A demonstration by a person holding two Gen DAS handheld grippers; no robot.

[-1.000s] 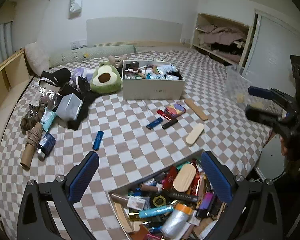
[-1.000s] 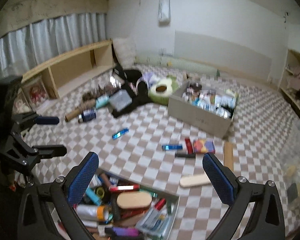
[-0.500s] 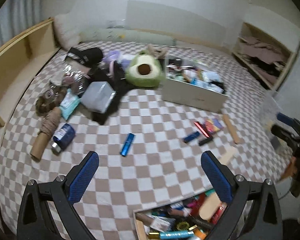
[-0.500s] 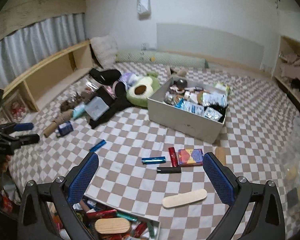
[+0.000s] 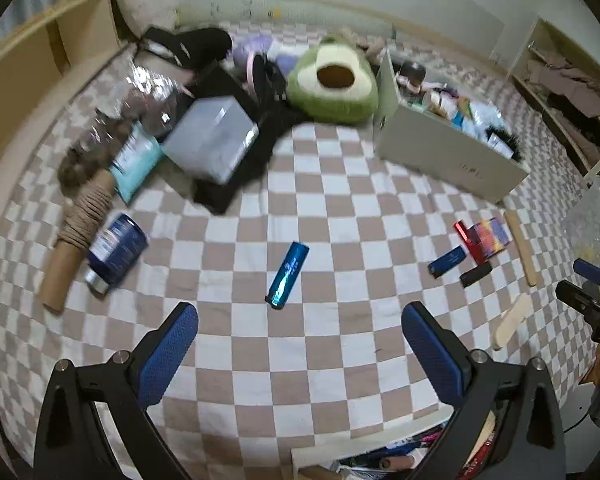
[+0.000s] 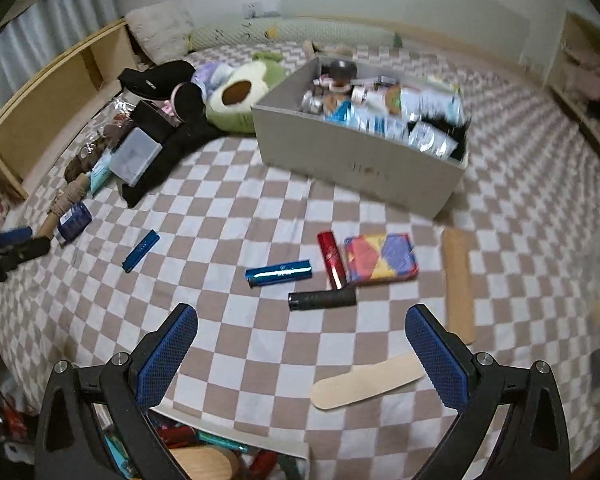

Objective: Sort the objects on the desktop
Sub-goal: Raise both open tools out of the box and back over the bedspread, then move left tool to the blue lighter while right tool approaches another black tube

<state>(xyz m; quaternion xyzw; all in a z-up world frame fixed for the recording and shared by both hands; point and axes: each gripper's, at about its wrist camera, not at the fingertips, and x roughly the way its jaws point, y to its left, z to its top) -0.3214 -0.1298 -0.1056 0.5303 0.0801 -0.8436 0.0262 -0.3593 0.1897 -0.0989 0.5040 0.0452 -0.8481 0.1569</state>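
Checked bedspread (image 5: 340, 360), brown and white, carries everything; no counter here, the sorting is on a bed.

Progress, as a judgement: partly sorted. The grey box (image 6: 360, 168) near the avocado plush (image 5: 332, 80) is full of packets and jars. A second tray (image 6: 204, 456) at the near edge, just under my hand-held grippers, holds tubes and a wooden piece. Loose on the bedspread:
- light blue tube (image 5: 288, 274), alone, mid-bed
- dark blue tube (image 6: 279, 273), black tube (image 6: 322, 299), red tube (image 6: 332, 260), colourful card box (image 6: 380, 258), clustered close together
- two wooden sticks (image 6: 368, 380), (image 6: 458, 284), to the right
- blue can (image 5: 116, 254) and cardboard roll (image 5: 76, 240), far left, beside a heap of clothes and bags

Which tray each belongs to, I cannot tell.

Left hand-held gripper (image 5: 298, 354): jaws spread wide, holding nothing, touching nothing; the light blue tube lies just ahead between the fingers' line.

Right hand-held gripper (image 6: 300, 354): likewise wide apart and empty, hovering above the bed, black tube just ahead of it.
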